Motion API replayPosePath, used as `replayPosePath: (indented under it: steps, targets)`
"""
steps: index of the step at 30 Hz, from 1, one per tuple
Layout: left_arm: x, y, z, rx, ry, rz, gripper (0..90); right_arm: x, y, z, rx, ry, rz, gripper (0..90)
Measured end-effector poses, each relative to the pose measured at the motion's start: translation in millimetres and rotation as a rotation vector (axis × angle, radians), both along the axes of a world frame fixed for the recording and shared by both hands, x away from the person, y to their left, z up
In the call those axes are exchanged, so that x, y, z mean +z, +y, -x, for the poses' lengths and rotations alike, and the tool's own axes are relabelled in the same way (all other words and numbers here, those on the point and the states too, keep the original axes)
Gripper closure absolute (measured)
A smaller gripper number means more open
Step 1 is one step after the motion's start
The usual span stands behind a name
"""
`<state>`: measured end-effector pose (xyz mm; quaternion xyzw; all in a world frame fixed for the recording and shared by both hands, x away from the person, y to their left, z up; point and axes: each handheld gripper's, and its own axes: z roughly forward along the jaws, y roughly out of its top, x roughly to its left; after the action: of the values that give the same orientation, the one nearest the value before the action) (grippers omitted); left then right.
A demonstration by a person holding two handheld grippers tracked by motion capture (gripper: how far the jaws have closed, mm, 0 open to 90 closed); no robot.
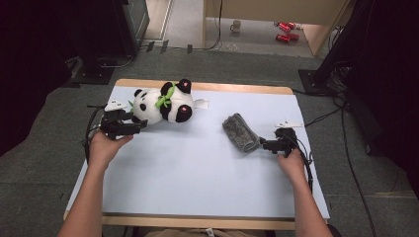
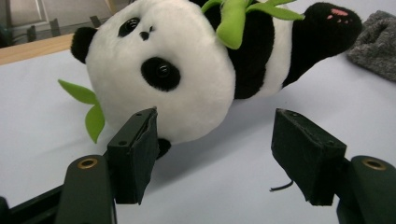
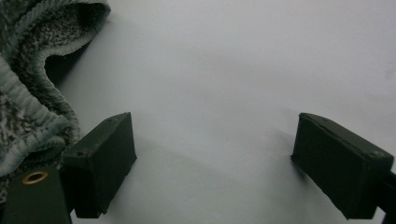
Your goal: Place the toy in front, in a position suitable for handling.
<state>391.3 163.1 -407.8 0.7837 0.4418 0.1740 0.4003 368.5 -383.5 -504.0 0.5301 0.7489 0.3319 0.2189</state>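
Tabletop [image 1: 197,168] carries a panda [image 2: 187,70] near its far left corner and a grey cloth [image 1: 240,132] toward the right edge. Grasping the panda well means centring the head between the jaws before closing. Left hand-held gripper [image 2: 215,158] is wide apart, holding nothing. Right hand-held gripper [image 3: 215,168] gapes beside the cloth, empty.

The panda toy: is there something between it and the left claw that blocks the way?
Nothing visible blocks it. In the left gripper view the left claw stands open just in front of the panda toy, with bare white table cover between the jaws. The grey cloth lies apart, beside the right claw.
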Motion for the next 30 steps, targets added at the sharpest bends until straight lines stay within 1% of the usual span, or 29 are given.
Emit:
replayPosePath:
  steps: [3, 9, 11, 13, 16, 18, 21, 23, 25, 29, 30]
  targets:
    - [5.7, -5.0, -3.4, -0.019, 0.006, 0.024, 31.5, 0.0, -0.1, 0.0, 0.001, 0.0, 0.0, 12.5]
    - [16.1, -16.7, -7.5, -0.039, 0.007, 0.022, 30.4, -0.1, -0.1, 0.0, 0.001, 0.0, 0.0, 12.5]
    - [18.8, -21.4, -11.2, -0.051, 0.017, 0.025, 30.4, -0.1, -0.1, 0.0, 0.001, -0.001, 0.0, 12.5]
    - [18.5, -25.0, -15.7, -0.063, 0.032, 0.034, 30.1, -0.1, -0.2, -0.1, 0.001, -0.001, 0.0, 12.5]
    - [17.7, -28.8, -23.5, -0.05, 0.053, 0.04, 29.9, -0.1, -0.2, 0.0, 0.001, 0.0, 0.0, 12.4]
    - [19.6, -32.6, -28.0, -0.059, 0.046, 0.045, 30.0, -0.1, -0.2, 0.0, 0.001, 0.0, 0.0, 12.5]
    - [22.4, -38.4, -34.7, -0.063, 0.04, 0.031, 29.8, -0.2, -0.3, -0.1, 0.001, -0.001, -0.001, 12.5]
    - [24.1, -40.1, -38.0, -0.061, 0.039, 0.033, 29.9, -0.2, -0.2, -0.1, 0.001, -0.001, -0.001, 12.5]
    - [25.7, -41.1, -39.8, -0.065, 0.03, 0.047, 30.3, -0.1, -0.1, 0.0, 0.0, 0.0, -0.001, 12.5]
    - [25.0, -43.1, -45.0, -0.066, 0.025, 0.04, 30.0, -0.2, -0.2, -0.1, 0.001, -0.001, -0.001, 12.5]
    - [24.9, -43.7, -46.4, -0.065, 0.021, 0.047, 30.0, -0.2, -0.2, -0.1, 0.001, -0.001, -0.001, 12.5]
